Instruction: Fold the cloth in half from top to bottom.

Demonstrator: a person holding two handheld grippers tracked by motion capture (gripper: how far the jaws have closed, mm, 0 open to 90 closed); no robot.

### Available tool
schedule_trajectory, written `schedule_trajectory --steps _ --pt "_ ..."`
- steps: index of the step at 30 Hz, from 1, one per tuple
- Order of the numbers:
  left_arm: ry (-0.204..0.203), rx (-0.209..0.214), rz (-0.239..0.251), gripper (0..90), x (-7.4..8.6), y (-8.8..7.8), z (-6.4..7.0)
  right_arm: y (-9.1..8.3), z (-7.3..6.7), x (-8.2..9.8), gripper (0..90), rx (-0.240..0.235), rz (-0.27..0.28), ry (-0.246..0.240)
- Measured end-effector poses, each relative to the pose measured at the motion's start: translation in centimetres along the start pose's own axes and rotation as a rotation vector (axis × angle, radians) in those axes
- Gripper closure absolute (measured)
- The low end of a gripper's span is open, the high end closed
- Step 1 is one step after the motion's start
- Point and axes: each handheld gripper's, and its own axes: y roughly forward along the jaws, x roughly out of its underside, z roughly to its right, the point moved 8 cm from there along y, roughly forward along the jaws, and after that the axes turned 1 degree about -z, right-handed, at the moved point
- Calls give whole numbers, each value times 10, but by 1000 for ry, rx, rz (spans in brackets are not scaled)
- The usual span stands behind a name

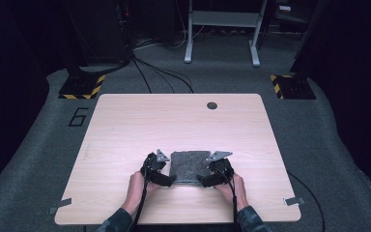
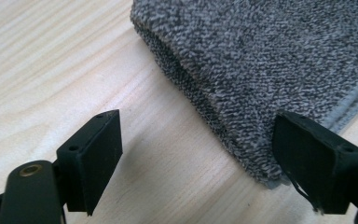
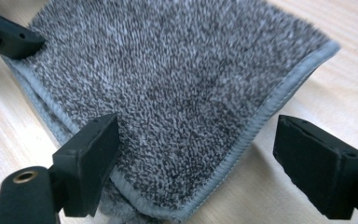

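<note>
High view: the folded grey towel (image 1: 190, 167) sits lower centre on the table (image 1: 125, 125), slightly longer up-frame, between the left gripper (image 1: 166, 179) and right gripper (image 1: 206, 180). Left gripper view: jaws spread, towel (image 2: 270, 70) upper right, nothing pinched. Right gripper view: jaws spread over the towel's (image 3: 177, 93) near corner.

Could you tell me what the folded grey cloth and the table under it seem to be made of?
The folded grey cloth looks like terry or microfibre: looped, speckled pile with a stitched pale hem. The table appears to be light wood-grain laminate or wood, smooth and matte; which one I cannot tell.
</note>
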Motion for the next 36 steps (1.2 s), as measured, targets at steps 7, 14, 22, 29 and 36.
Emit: schedule_trajectory --steps 7,14,22,29,36 --pt "-25 -2 73 144 -20 -17 -11 -19 13 -13 151 -27 89 51" --pt "-63 -61 95 147 -55 -10 -42 -21 26 -50 152 -55 156 95" --pt "-81 -102 14 152 -47 27 -56 19 17 -50 155 -69 71 23" --pt "-100 -94 28 153 -45 27 -56 29 20 -39 151 -55 31 41" --pt "-62 -27 48 150 -41 5 -28 -2 3 -37 152 -56 61 16"
